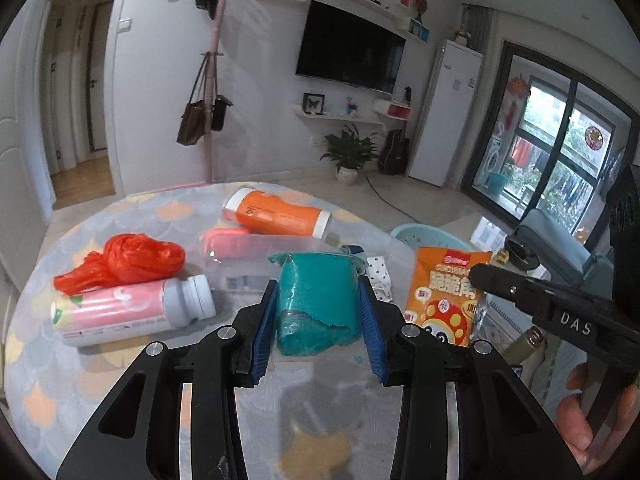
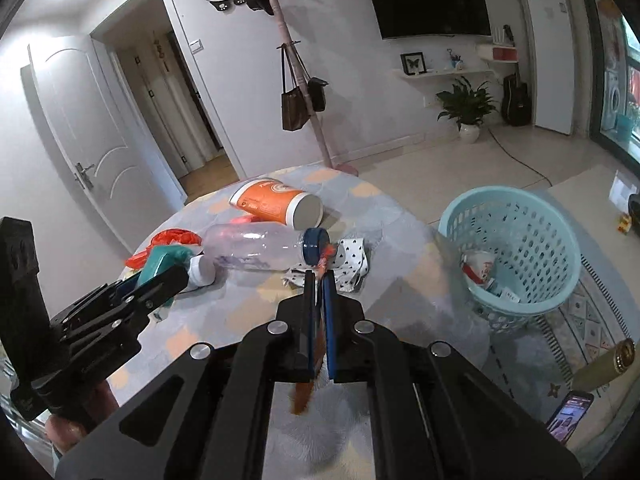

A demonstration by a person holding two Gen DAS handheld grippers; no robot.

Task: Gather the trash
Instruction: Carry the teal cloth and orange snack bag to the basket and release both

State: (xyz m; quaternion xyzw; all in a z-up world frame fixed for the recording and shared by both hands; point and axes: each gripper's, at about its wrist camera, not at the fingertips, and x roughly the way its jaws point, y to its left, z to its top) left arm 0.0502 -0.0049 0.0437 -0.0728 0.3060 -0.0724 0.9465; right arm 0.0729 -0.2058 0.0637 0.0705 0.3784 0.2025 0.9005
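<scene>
Teal plastic, a crumpled cup (image 1: 316, 308), is clamped between the blue pads (image 1: 264, 340) of the left tool (image 1: 318, 334) and held above the desk (image 1: 120, 392). An orange snack packet (image 1: 444, 300) is pinched thin between the near-closed pads of the right tool (image 2: 319, 280); from the right wrist only its orange edge is seen, poking out at the tips and hanging below the pads. A hand (image 1: 592, 416) is glimpsed on the right tool's grip.

Outward now, across the desk: a pink bottle (image 1: 132, 312) is lying on its side at the left, with a red bag (image 1: 124, 260) bunched just behind it. A clear bottle (image 2: 260, 248) with a blue cap is laid down mid-desk, and an orange can (image 1: 276, 212) is resting on its side farther back. A spotted wrapper (image 2: 352, 264) is crumpled near the desk's right edge.

Beyond that edge, on the floor, a light blue basket (image 2: 520, 240) is stood upright, with some scraps already seen inside. A phone (image 2: 568, 416) is lit at the lower right.
</scene>
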